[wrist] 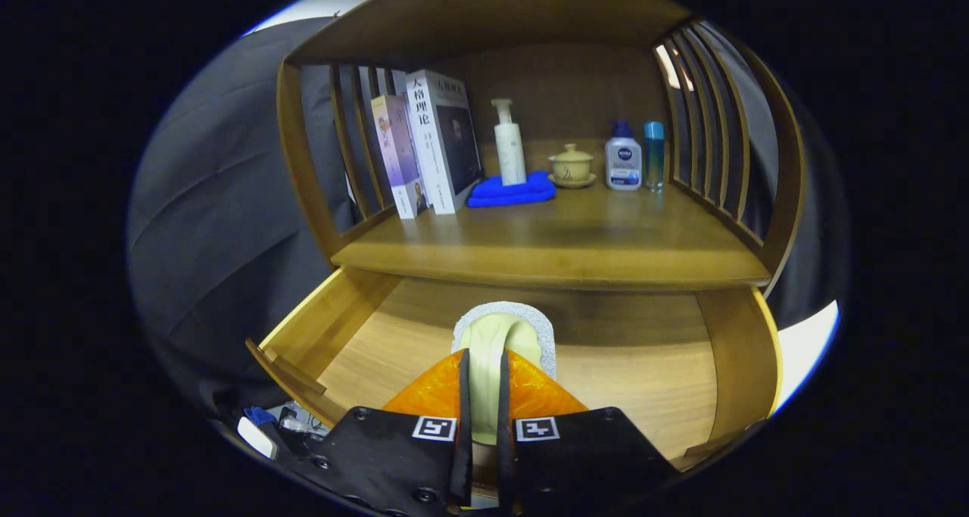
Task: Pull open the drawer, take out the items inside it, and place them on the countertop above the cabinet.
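The wooden drawer (356, 313) stands pulled open under the cabinet's countertop (560, 237). My gripper (484, 365) hangs above the drawer's inside, shut on a flat pale yellow sponge with a grey scrubbing layer (506, 328). Both orange fingers (431, 388) press on the sponge's sides, and its rounded end sticks out just ahead of the fingertips. The drawer floor around the sponge is bare wood as far as I can see; the part under my fingers is hidden.
On the countertop stand books (431, 146) leaning at the left, a white pump bottle (509, 144) on a folded blue cloth (511, 191), a lidded tea bowl (571, 165), a lotion bottle (623, 157) and a slim blue bottle (654, 154). Slatted side rails (711, 123) flank the shelf. The countertop's front half is bare.
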### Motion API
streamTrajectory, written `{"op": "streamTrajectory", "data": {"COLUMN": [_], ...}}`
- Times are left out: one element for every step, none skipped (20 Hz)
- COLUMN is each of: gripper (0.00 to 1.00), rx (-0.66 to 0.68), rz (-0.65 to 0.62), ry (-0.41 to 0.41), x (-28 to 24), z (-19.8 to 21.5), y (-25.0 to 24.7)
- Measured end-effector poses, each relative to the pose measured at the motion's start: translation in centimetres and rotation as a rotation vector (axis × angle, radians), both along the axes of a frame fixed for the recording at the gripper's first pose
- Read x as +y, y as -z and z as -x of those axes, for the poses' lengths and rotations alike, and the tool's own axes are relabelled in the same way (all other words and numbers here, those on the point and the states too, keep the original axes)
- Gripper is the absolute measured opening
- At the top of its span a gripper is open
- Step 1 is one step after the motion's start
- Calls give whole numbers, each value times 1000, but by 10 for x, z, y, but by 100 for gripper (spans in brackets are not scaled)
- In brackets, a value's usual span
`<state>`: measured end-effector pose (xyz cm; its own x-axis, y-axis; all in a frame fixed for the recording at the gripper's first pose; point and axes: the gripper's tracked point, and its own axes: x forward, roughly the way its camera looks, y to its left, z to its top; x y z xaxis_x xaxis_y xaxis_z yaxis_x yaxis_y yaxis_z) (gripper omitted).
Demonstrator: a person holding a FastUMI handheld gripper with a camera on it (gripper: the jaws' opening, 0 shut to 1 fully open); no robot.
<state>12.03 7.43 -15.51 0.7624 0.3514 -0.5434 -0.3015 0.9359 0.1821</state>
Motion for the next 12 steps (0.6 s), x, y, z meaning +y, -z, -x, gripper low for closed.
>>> {"op": "streamTrajectory", "data": {"gripper": [15,15,14,15,15,14,15,15,14,15,15,15], "rx": [-25,-50,-64,-81,-99,-106,-107,-109,-113,-119,-126,-135], "rz": [-6,-13,-13,-14,-13,-10,-10,-13,-20,-24,-23,-22], "ry": [0,3,3,7,15,17,19,19,22,29,37,50], "x": [1,2,2,3,3,6,8,12,15,17,19,19], "z": [-2,-6,-10,-16,-24,-32,-39,-46,-54,-63,-74,-84], "y": [-8,-16,-22,-29,-35,-39,-42,-47,-51,-55,-60,-63]}}
